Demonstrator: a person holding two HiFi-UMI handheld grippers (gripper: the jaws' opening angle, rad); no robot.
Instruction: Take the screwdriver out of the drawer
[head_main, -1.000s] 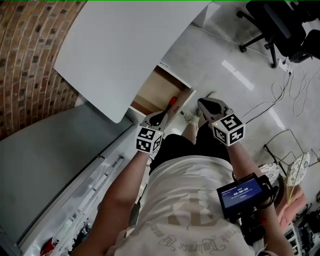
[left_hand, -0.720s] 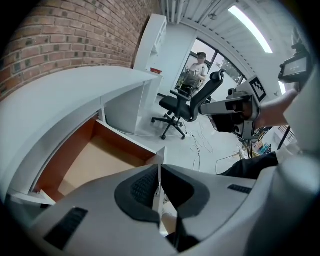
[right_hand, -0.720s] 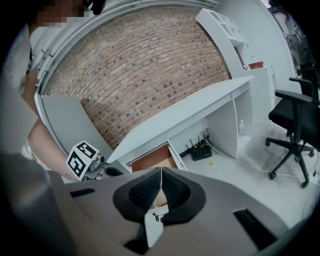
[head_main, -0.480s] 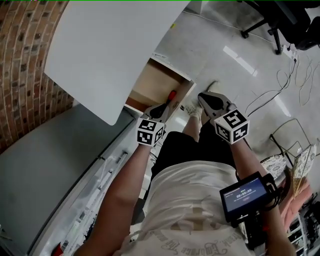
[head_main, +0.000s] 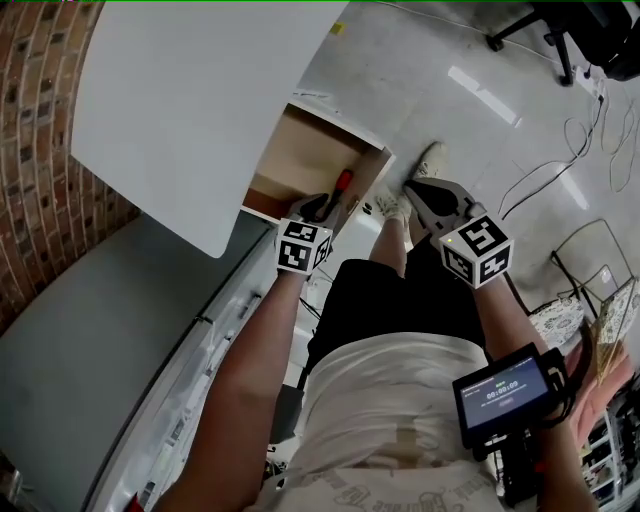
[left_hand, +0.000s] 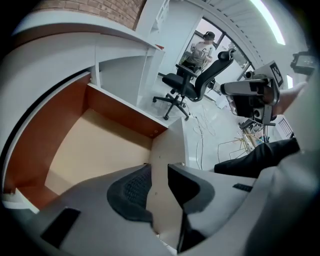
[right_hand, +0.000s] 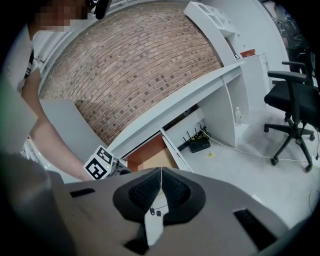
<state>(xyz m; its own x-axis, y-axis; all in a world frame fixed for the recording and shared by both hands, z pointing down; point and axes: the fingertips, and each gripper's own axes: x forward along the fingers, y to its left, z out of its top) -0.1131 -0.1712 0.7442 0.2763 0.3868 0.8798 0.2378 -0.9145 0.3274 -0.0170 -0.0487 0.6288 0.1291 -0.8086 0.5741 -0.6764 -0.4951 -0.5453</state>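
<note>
Now, L gripper (left_hand: 159, 171) hangs over the open drawer (head_main: 300, 155), jaws just opened & spread, nothing between them yet. Screwdriver (head_main: 343, 184) lies in the drawer by its right-hand wall, red handle just beyond the jaws. Best approach: straddle the handle, stay clear of the wall, then squeeze. R gripper (right_hand: 160, 172) is pressed together, empty.

A white tabletop (head_main: 200, 110) curves out from a brick wall (head_main: 40, 150). A black office chair (head_main: 600, 15) stands on the pale floor (head_main: 440, 90), with loose cables (head_main: 560, 180) trailing nearby. A black router (right_hand: 200, 146) sits on the floor under the tabletop.
</note>
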